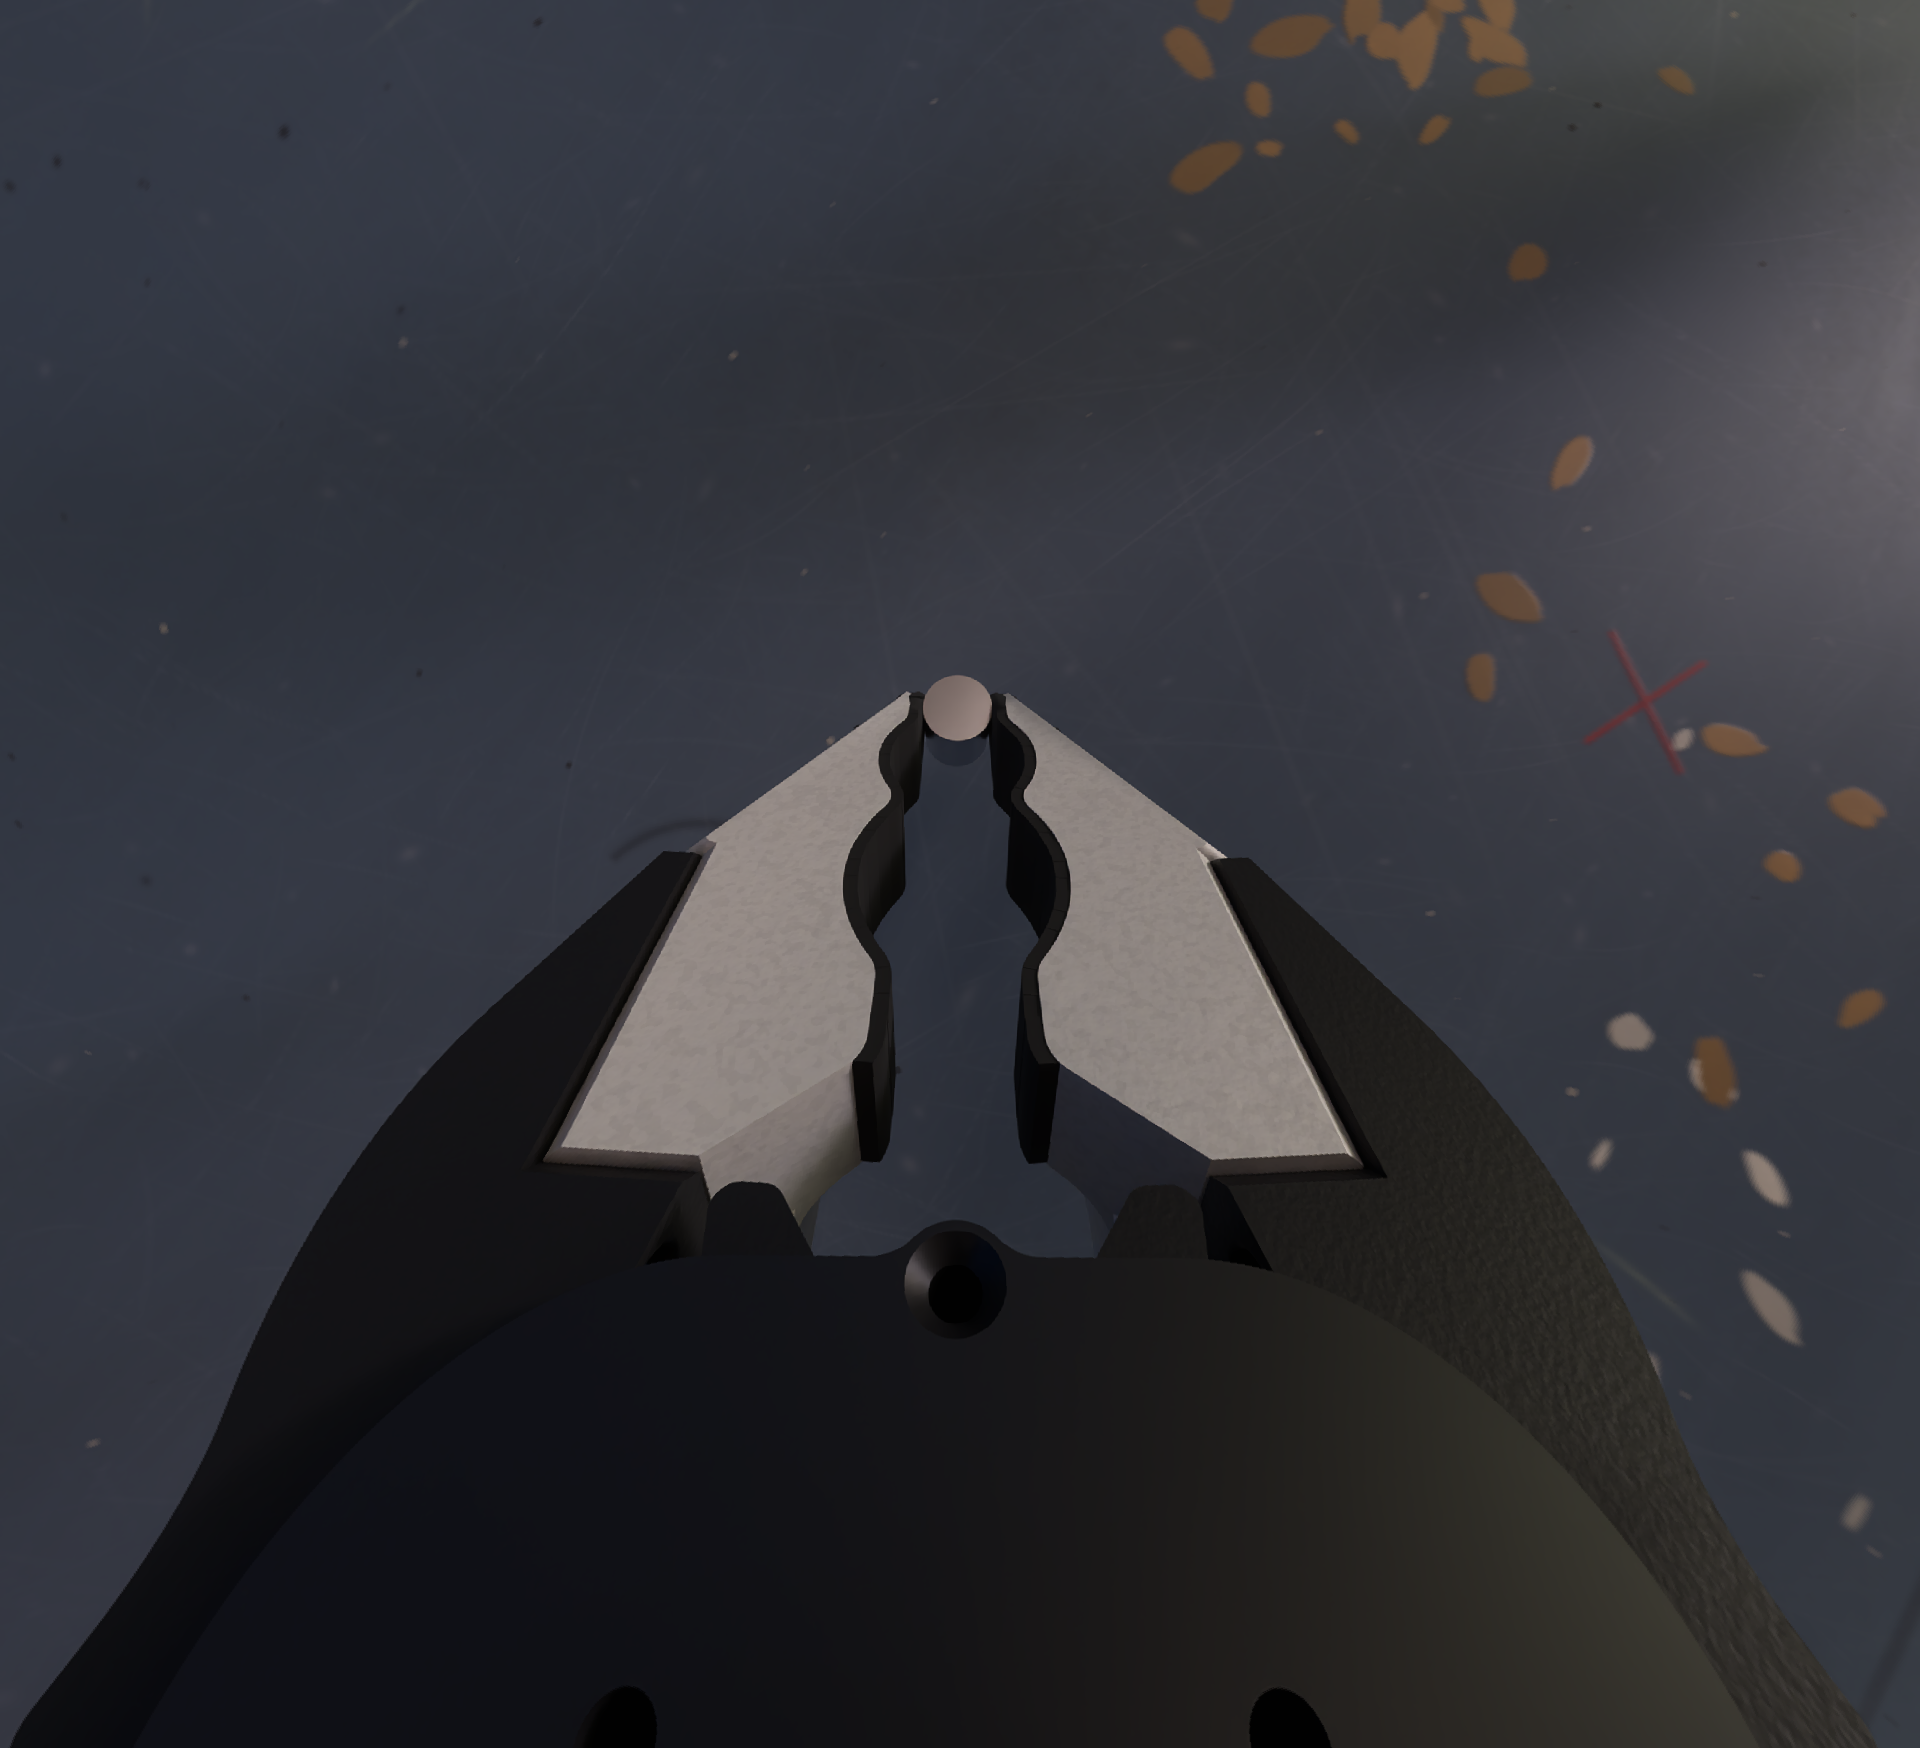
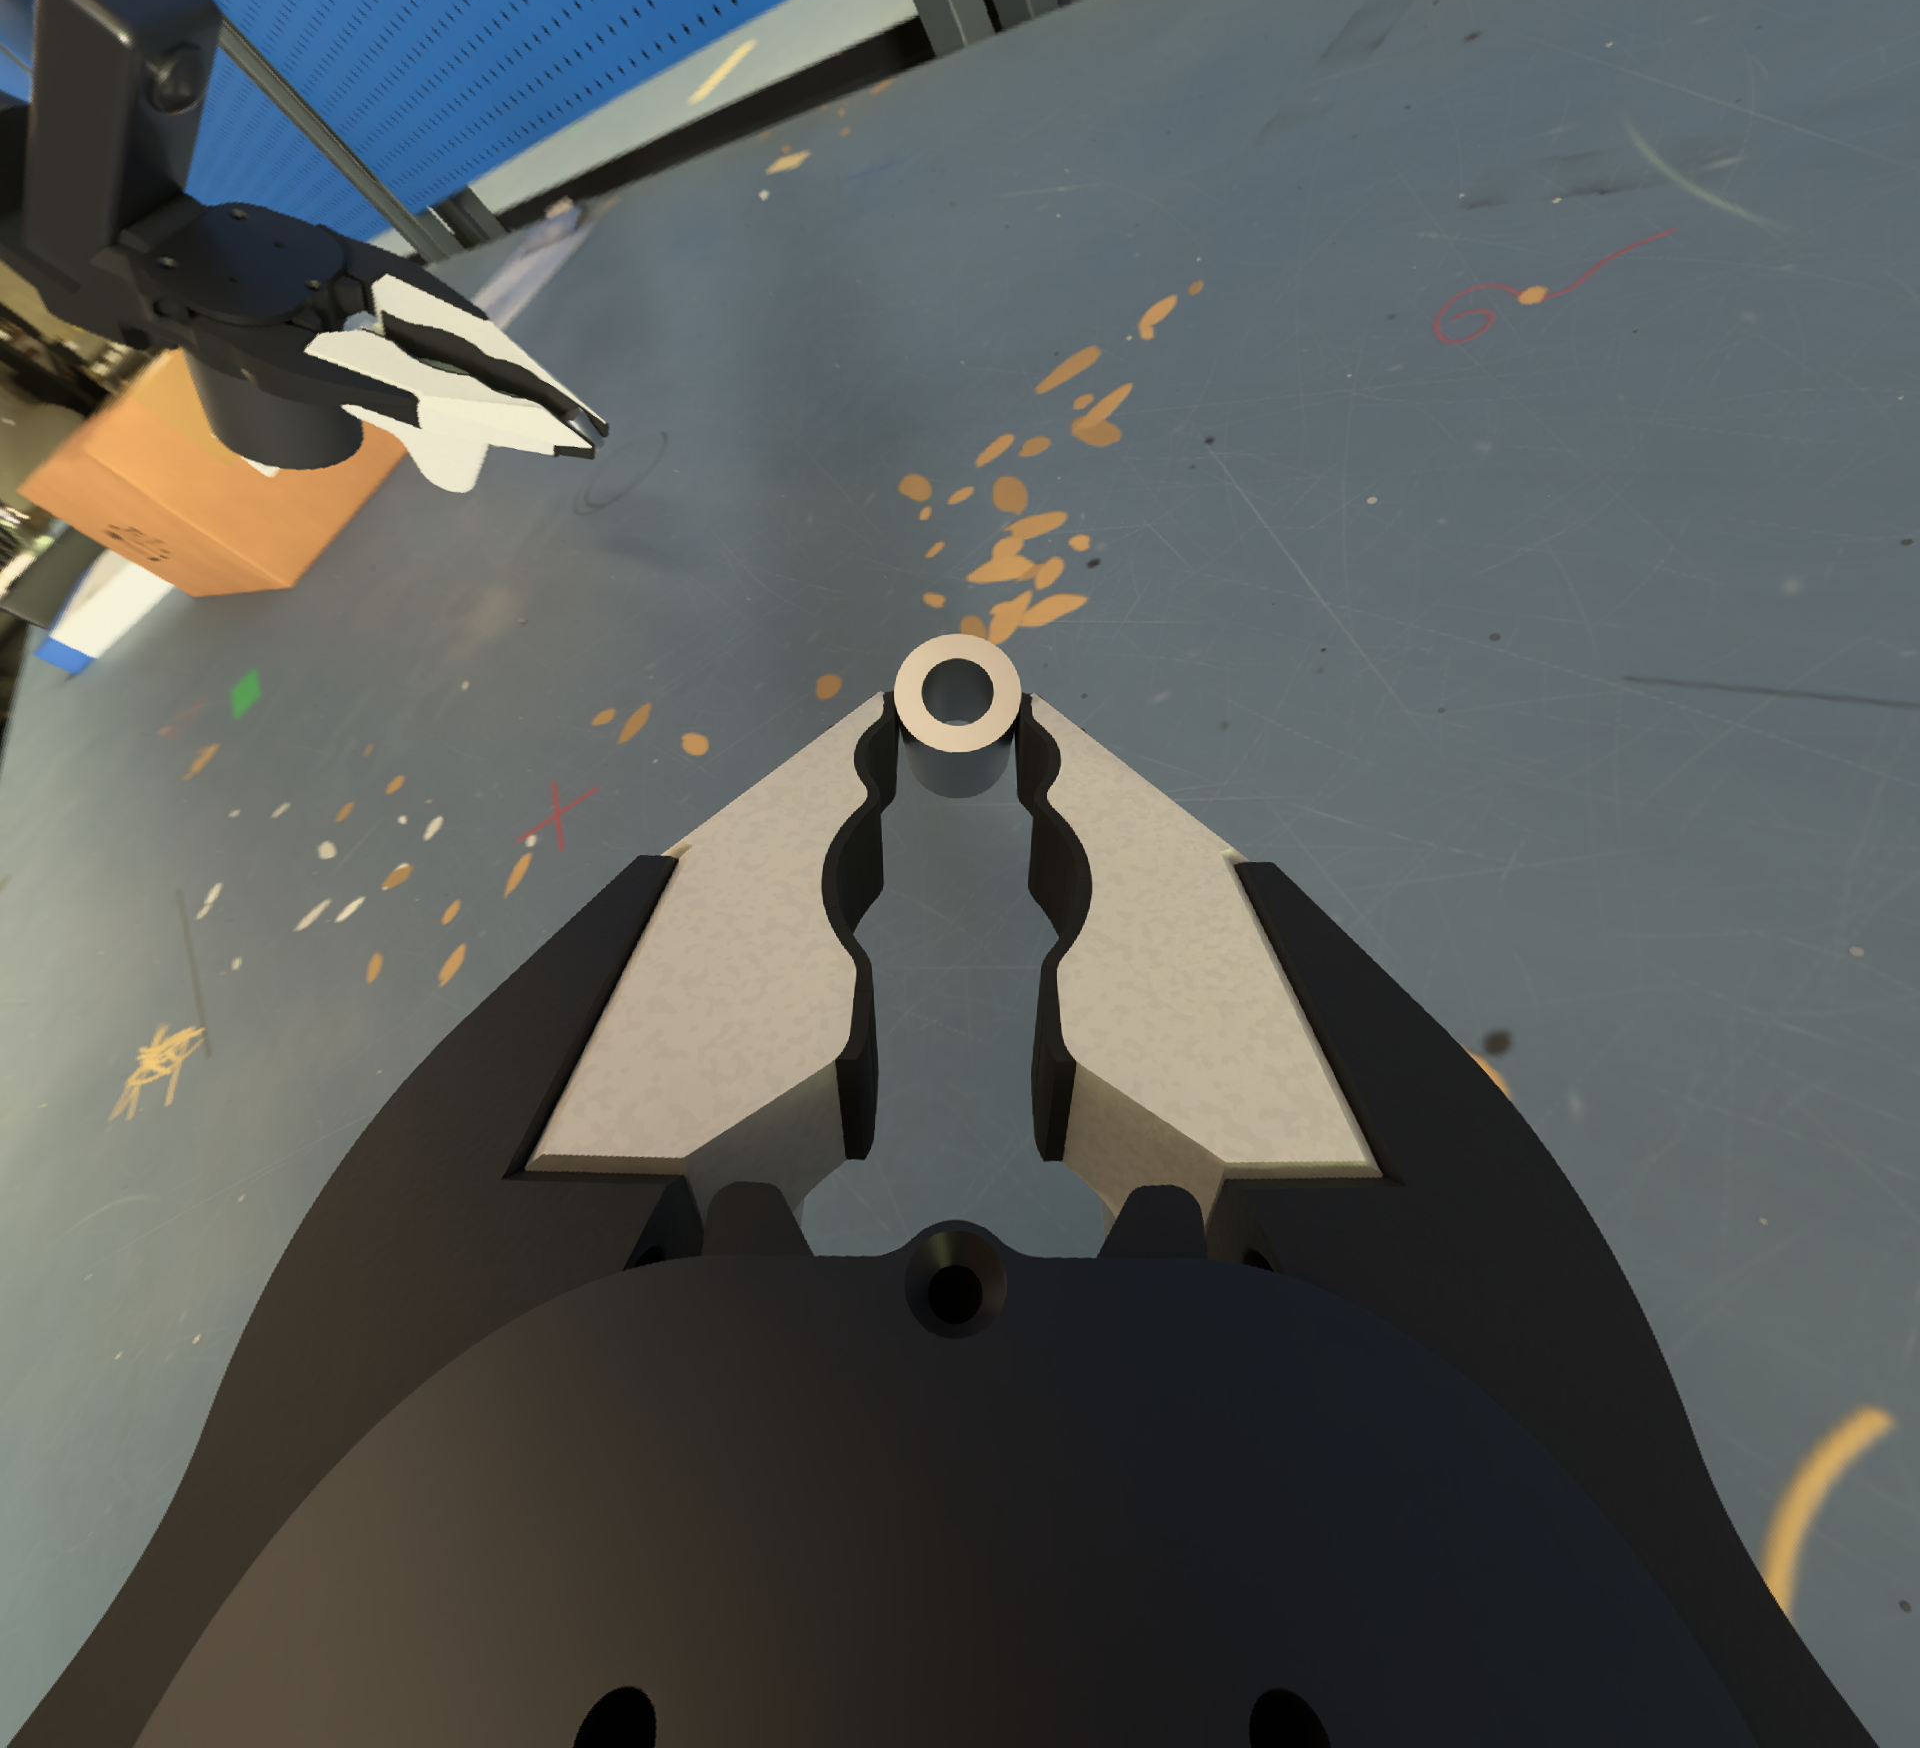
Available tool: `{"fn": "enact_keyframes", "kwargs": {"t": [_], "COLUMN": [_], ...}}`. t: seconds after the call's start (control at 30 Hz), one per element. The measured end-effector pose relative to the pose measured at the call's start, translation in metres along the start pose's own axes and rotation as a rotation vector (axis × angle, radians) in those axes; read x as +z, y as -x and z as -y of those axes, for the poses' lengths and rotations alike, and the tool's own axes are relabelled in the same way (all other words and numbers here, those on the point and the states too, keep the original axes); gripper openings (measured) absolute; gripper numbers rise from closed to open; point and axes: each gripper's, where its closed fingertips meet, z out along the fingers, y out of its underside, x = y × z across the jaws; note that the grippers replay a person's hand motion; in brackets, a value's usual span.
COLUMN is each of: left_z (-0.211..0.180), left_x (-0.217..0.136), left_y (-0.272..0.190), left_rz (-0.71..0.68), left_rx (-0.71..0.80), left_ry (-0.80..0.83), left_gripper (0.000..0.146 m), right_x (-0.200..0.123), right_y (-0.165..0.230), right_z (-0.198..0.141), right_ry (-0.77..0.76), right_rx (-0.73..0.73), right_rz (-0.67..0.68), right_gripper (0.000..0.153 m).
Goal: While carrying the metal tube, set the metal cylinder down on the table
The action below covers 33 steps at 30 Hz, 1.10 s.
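As our left gripper points down at the table, its tongs are pinched narrow on the metal cylinder, a small solid rod gripped right at the fingertips with its round end face toward us. It hangs above the dark scratched tabletop, and we cannot tell how close it is to the surface. Farther off to the right we see orange paint flecks and a red cross mark.

In our right gripper the tongs are closed a little wider around the metal tube, held upright at the tips with its hollow end toward us. Beyond it lie more orange flecks. To the far left, the left gripper shows again above the table, with a cardboard box behind it and a blue pegboard along the far edge.
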Motion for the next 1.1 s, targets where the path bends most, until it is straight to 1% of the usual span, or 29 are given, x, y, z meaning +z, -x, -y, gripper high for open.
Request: {"fn": "enact_keyframes", "kwargs": {"t": [0.13, 0.27, 0.43, 0.6, 0.87, 1.0, 1.1], "left_z": [-0.015, -0.024, -0.028, -0.028, -0.026, -0.023, -0.029], "left_x": [0.009, 0.017, 0.020, 0.019, 0.016, 0.005, -0.006], "left_y": [0.014, 0.024, 0.029, 0.029, 0.026, 0.027, 0.033], "left_rz": [-0.009, -0.021, -0.062, -0.094, -0.132, -0.158, -0.150], "left_rx": [-0.042, -0.073, -0.117, -0.123, -0.118, -0.145, -0.184], "left_ry": [-0.072, -0.102, -0.134, -0.154, -0.195, -0.265, -0.303], "left_gripper": [0.012, 0.012, 0.012, 0.012, 0.013, 0.015, 0.016], "right_x": [0.013, 0.034, 0.064, 0.084, 0.092, 0.092, 0.092], "right_y": [0.002, 0.010, 0.023, 0.025, 0.019, 0.018, 0.018], "right_z": [0.000, 0.002, 0.000, -0.001, -0.004, -0.005, -0.006], "right_ry": [0.024, 0.040, 0.096, 0.149, 0.202, 0.208, 0.213], "right_rx": [-0.014, -0.006, -0.041, -0.045, -0.001, 0.005, 0.005], "right_rz": [-0.039, -0.044, -0.045, -0.055, -0.064, -0.070, -0.073], "right_gripper": [0.022, 0.022, 0.022, 0.022, 0.022, 0.022, 0.022]}}
